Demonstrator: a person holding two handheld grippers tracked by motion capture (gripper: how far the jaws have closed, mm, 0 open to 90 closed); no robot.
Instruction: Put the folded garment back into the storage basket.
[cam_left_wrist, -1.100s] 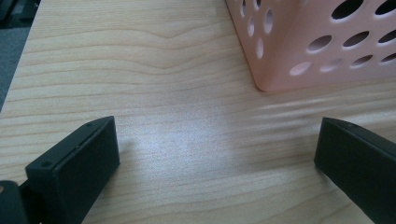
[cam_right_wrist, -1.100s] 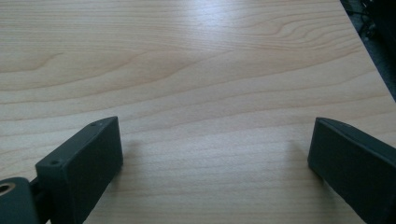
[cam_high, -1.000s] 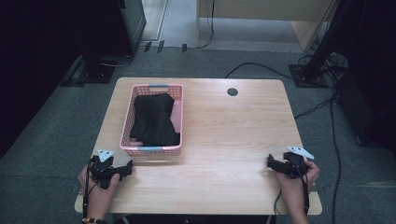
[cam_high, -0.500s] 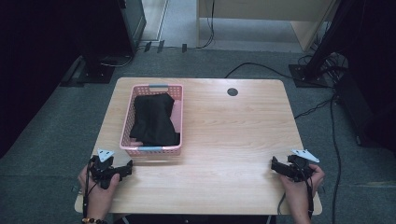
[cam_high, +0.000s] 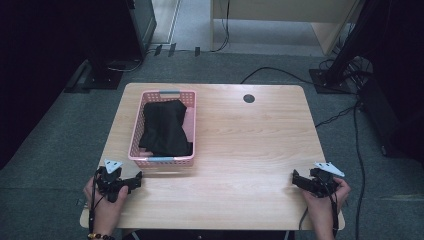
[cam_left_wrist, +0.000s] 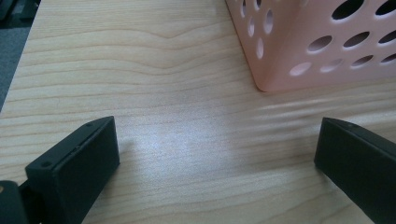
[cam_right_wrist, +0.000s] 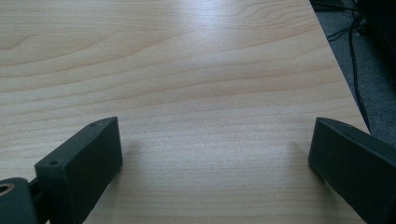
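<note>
A pink perforated basket (cam_high: 186, 112) sits on the left half of the wooden table (cam_high: 250, 145) with a folded black garment (cam_high: 164, 127) inside it. My left gripper (cam_high: 136, 179) rests near the table's front left corner, just in front of the basket, open with nothing between its jaws. The left gripper view has the basket's corner (cam_left_wrist: 299, 42) ahead and to the right of my left gripper (cam_left_wrist: 217, 149). My right gripper (cam_high: 296, 179) lies near the front right corner, open and empty. The right gripper view has bare wood between the jaws of my right gripper (cam_right_wrist: 215, 149).
A small dark round grommet (cam_high: 249, 98) sits in the tabletop near the far edge. Cables (cam_high: 280, 75) run over the grey carpet behind and to the right of the table. The table's right edge (cam_right_wrist: 336, 56) lies close to my right gripper.
My right gripper has slid a little nearer the table's front edge. The left gripper and the basket have stayed put.
</note>
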